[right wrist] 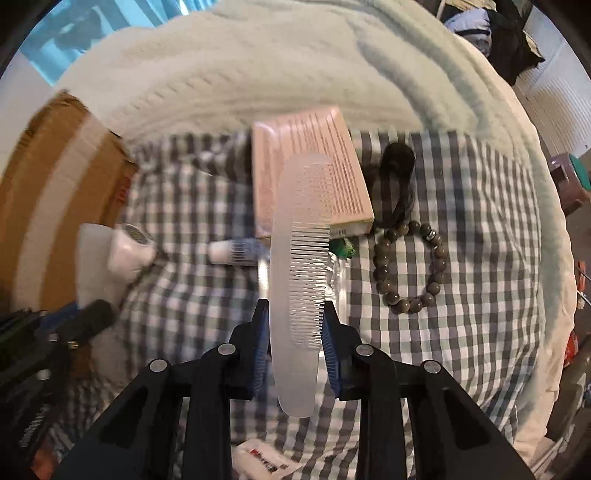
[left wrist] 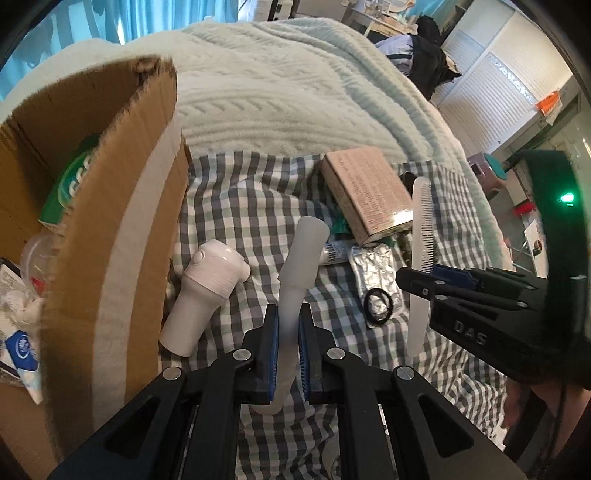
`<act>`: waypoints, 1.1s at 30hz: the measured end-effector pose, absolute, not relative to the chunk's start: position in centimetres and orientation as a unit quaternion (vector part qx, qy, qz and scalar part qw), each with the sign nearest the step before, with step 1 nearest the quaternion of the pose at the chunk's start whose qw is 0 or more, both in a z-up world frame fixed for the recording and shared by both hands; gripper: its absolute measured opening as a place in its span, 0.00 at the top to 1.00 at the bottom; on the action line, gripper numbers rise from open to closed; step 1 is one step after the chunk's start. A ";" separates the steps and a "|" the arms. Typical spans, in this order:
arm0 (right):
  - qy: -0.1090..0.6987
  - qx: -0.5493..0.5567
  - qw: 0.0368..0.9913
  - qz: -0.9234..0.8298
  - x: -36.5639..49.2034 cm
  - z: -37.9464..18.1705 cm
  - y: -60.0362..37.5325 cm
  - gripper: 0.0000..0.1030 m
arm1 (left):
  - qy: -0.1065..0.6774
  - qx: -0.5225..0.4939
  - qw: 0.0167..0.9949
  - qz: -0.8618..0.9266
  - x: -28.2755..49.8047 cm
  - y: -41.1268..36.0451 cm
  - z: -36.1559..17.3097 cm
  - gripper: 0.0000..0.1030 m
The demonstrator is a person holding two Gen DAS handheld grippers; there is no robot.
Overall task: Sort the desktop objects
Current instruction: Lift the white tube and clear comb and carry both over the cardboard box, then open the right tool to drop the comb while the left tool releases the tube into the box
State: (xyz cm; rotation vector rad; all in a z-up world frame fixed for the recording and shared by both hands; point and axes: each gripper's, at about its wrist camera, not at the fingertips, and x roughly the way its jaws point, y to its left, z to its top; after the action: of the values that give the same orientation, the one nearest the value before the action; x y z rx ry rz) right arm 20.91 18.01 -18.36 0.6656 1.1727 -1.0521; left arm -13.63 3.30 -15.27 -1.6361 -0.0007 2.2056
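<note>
Cardboard box (left wrist: pixel 122 206) holds green packet (left wrist: pixel 70 184); left gripper (left wrist: pixel 288 325) clamps tube (left wrist: pixel 299 266) (right gripper (right wrist: pixel 295 325) pinches comb (right wrist: pixel 299 258)).

Checked cloth (right wrist: pixel 480 206): grey, white and pale green squares. Fleece blanket (left wrist: pixel 280 74): pale mint, ribbed in a herringbone weave. Cardboard box (left wrist: pixel 122 206): plain brown, crossed by a broad pale strip of tape. Comb (right wrist: pixel 295 280): frosted, translucent white. Curved tube (left wrist: pixel 299 266): the same milky white. Small appliance (left wrist: pixel 207 288): solid white. Flat carton (left wrist: pixel 369 192): dusty pink with rows of dark print, gold at one end. Bead bracelet (right wrist: pixel 410 266): olive-grey beads. Blister pack (left wrist: pixel 373 273): silver foil. Ring (left wrist: pixel 378 302): black. Left gripper (left wrist: pixel 287 325) and right gripper (right wrist: pixel 295 325): black with blue pads. Curtain (left wrist: pixel 129 18): bright turquoise.
</note>
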 end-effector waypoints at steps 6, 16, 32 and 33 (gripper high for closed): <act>0.501 0.252 0.696 -0.449 22.7 -12.7 21.6 0.75 | -0.040 -0.548 0.196 0.812 -12.7 2.0 -10.1 0.92; 0.435 0.232 0.762 -0.419 27.9 -4.7 26.6 0.75 | -0.132 -0.473 0.138 0.860 -11.2 -3.8 -0.5 0.92; 0.442 0.252 0.793 -0.336 38.6 -8.0 31.6 0.75 | -0.166 -0.469 0.011 0.867 -10.9 -17.6 -1.9 0.92; 0.442 0.252 0.794 -0.333 39.0 -8.3 31.6 0.75 | -0.167 -0.471 0.007 0.866 -11.0 -18.1 -2.3 0.92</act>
State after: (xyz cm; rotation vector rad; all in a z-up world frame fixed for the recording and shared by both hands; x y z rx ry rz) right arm 39.01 31.56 -8.35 0.5428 0.9510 -0.7156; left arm -10.96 -18.10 -2.31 -1.4723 -0.5226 2.7087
